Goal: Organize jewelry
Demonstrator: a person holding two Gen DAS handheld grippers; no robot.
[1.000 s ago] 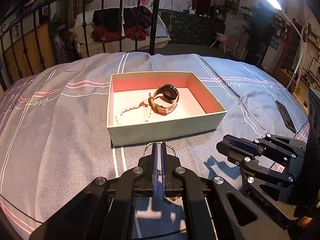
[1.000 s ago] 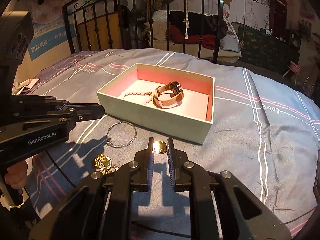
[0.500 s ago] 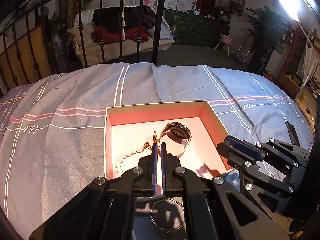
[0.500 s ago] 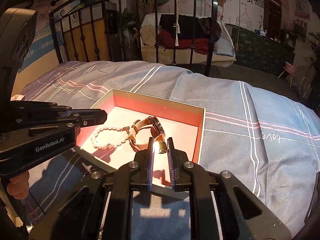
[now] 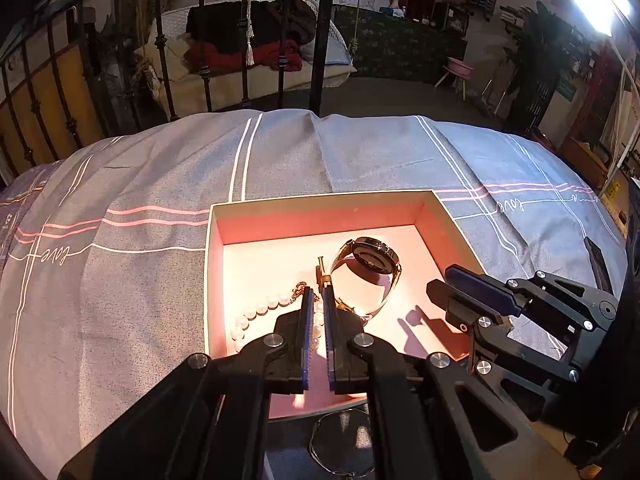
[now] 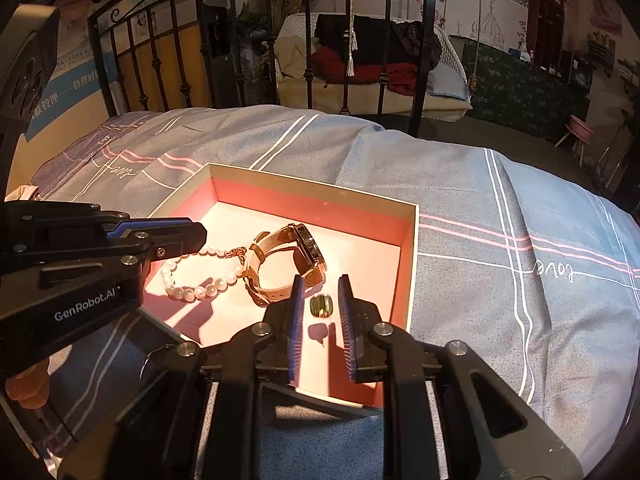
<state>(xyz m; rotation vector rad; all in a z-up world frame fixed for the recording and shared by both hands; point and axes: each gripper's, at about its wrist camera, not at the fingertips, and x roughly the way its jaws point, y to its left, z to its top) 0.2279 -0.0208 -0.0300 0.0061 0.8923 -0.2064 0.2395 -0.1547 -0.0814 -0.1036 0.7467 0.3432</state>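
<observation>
An open box (image 5: 312, 203) (image 6: 412, 240) with a pink lining sits on the bed. In it lie a rose-gold watch (image 5: 370, 258) (image 6: 290, 262) and a pearl bracelet (image 5: 256, 314) (image 6: 192, 290). My right gripper (image 6: 320, 294) is open over the box's near right part, and a small gold ring (image 6: 321, 306) is in the air between its fingers, free of both. My left gripper (image 5: 316, 300) is shut with nothing visible in it, over the pearls. A thin silver bangle (image 5: 344, 444) lies on the bed in front of the box.
The grey striped bedspread (image 5: 140, 208) (image 6: 500, 240) surrounds the box. A black iron bed rail (image 5: 320, 40) (image 6: 424, 60) stands behind. A dark flat phone-like object (image 5: 598, 264) lies at the bed's right. The bangle's edge shows under my left gripper in the right wrist view (image 6: 154, 356).
Both grippers moved forward from the bed in front of the box to above its inside. My right gripper opened and let go of the gold ring. The bangle stayed on the bed.
</observation>
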